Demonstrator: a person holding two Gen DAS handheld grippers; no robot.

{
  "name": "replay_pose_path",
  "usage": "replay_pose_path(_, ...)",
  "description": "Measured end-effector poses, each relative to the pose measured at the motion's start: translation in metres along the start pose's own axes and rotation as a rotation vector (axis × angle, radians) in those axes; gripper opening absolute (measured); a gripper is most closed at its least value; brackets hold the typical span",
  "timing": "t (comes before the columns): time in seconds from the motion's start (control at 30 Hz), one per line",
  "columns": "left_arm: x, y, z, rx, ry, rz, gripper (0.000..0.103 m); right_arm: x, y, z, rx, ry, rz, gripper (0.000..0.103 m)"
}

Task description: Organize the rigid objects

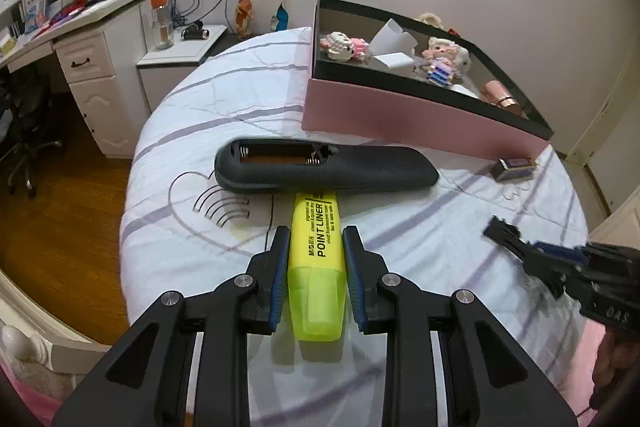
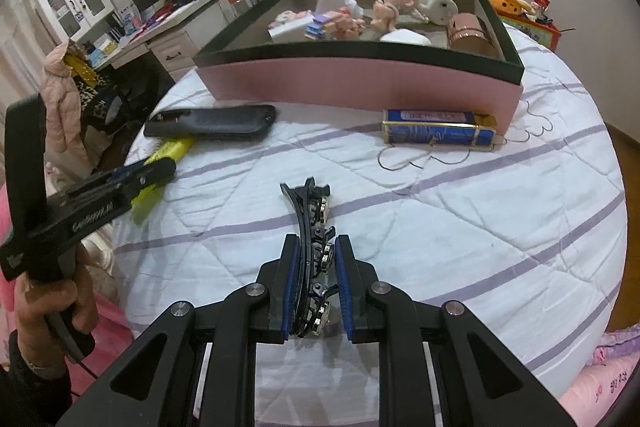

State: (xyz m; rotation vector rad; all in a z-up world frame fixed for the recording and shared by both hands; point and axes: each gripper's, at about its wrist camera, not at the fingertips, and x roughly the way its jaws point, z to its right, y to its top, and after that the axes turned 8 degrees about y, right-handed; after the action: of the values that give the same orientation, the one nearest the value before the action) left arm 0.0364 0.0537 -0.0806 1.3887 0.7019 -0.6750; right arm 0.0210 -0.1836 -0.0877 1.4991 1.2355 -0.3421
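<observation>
Left tool (image 1: 316, 239) clamping highlighter (image 1: 318, 259), remote (image 1: 324, 167) touching its tip, box (image 1: 420, 119) beyond

walls: pale, plain | floor: brown wood (image 1: 60, 227) | furniture: white desk (image 1: 92, 39), bed (image 1: 224, 99)

the bedspread (image 2: 460, 227) lies bare between the hair clip (image 2: 314, 255) and the pink box (image 2: 360, 83). a remote (image 1: 324, 165) blocks the highlighter's (image 1: 318, 259) way ahead; a blue packet (image 2: 438, 133) sits against the box wall.
</observation>
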Motion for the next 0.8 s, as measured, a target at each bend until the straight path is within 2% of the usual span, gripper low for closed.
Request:
replay_pose_path(0.3,-0.041,0.008,-0.001,0.01,-0.057,0.045,0.026,-0.024,0.013,-0.008,-0.022,0.026,0.057,0.016)
replay_pose_path(0.57,-0.049,0.013,0.008,0.025,-0.083,0.066,0.026,-0.028,0.015,-0.007,-0.02,0.02,0.073,0.016)
replay_pose_path(0.8,-0.077,0.038,0.028,0.068,-0.113,0.169,0.026,-0.049,0.026,-0.009,-0.032,0.029,0.127,0.016)
